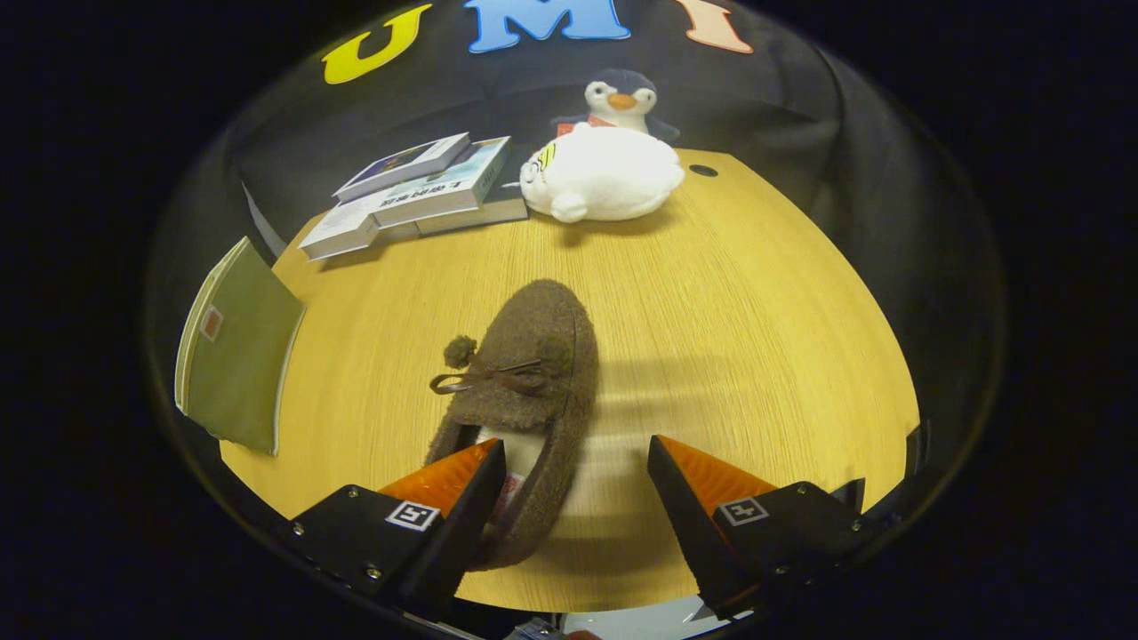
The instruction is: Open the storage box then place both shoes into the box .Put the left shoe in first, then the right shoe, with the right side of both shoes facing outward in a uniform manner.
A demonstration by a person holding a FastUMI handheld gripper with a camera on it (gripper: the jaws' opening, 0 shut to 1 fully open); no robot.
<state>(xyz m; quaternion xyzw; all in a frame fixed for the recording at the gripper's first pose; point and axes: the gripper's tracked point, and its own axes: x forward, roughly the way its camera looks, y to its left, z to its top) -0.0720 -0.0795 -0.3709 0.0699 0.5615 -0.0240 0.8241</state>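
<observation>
Jaws: the gripper (576, 462) is seen with its jaws spread wide apart, nothing pinched between them; both fingers are held low over the counter.
Left finger: its tip (462, 484) is seen over the heel opening of the shoe, hiding part of the rim there; whether it touches the shoe cannot be told.
Right finger: its tip (689, 480) is seen well clear of the shoe, over bare wood.
Shoe: a brown fuzzy slipper (524, 391) is laid flat on the counter, heel toward the gripper and toe pointing away, slightly tilted toward the right; a bow and pom-poms are seen on its top, a pale lining inside. Its right edge lies in the gap between the fingers.
Counter: a light wooden top (729, 338), with a small dark hole near its far edge.
Folder: a green, flat folder (236, 356) is set at the counter's left edge, well apart from the shoe.
Books: a loose stack of books (418, 191) is placed far beyond the shoe, to the left.
Plush toys: a white plush (605, 173) is laid just beside the books, with a penguin (622, 98) behind it, touching or nearly so.
</observation>
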